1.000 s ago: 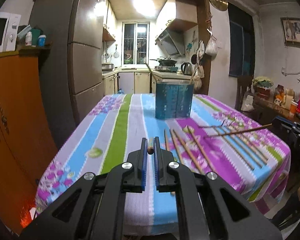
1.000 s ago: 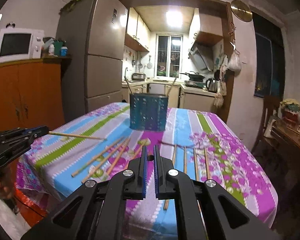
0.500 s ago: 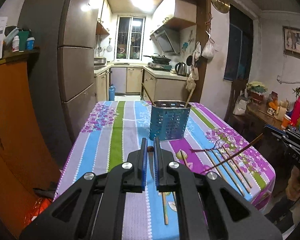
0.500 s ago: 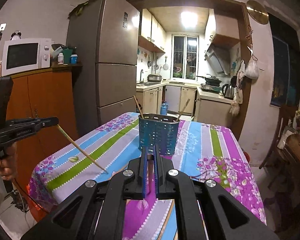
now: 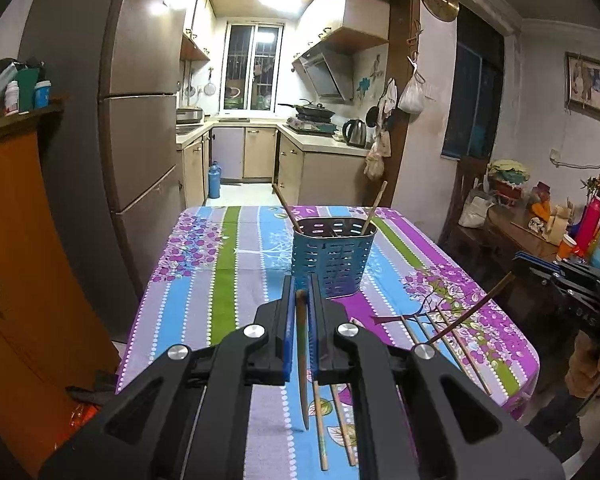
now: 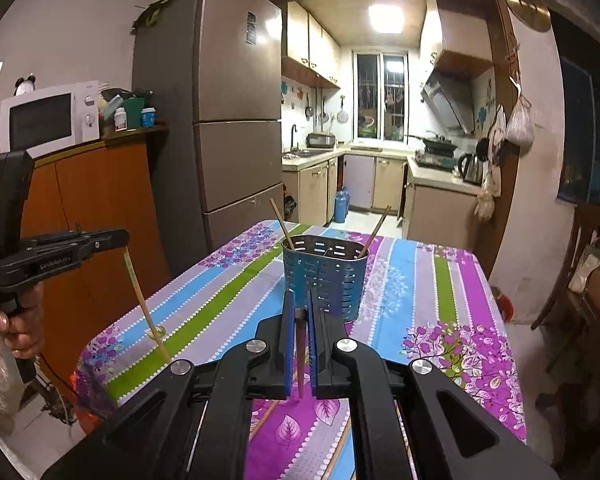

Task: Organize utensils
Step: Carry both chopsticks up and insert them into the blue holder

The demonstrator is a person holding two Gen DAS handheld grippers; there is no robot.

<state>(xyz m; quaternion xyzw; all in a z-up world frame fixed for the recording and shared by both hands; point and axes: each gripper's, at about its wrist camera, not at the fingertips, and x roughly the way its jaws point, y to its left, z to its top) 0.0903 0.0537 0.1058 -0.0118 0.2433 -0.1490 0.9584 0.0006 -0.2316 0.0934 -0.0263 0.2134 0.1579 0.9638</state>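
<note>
A blue perforated utensil holder (image 5: 334, 256) stands on the striped tablecloth and holds two chopsticks; it also shows in the right wrist view (image 6: 325, 276). My left gripper (image 5: 299, 294) is shut on a wooden chopstick (image 5: 302, 360) that hangs tip-down, above the table just short of the holder. My right gripper (image 6: 299, 312) is shut on a darker chopstick (image 6: 300, 354), also tip-down near the holder. Each gripper shows in the other's view with its chopstick: the left gripper (image 6: 116, 240), the right gripper (image 5: 518, 268). Several loose chopsticks (image 5: 440, 328) lie on the table.
The table (image 5: 228, 264) has a near edge below my grippers. A fridge (image 6: 228, 120) and an orange cabinet (image 6: 100, 208) with a microwave (image 6: 48, 118) stand at the left. A side table with clutter (image 5: 540, 224) is at the right. The kitchen lies beyond.
Both grippers have risen and tilted up, lifting their chopsticks off the table. The chopsticks swung from near level to hanging tip-down. The holder's open top now shows.
</note>
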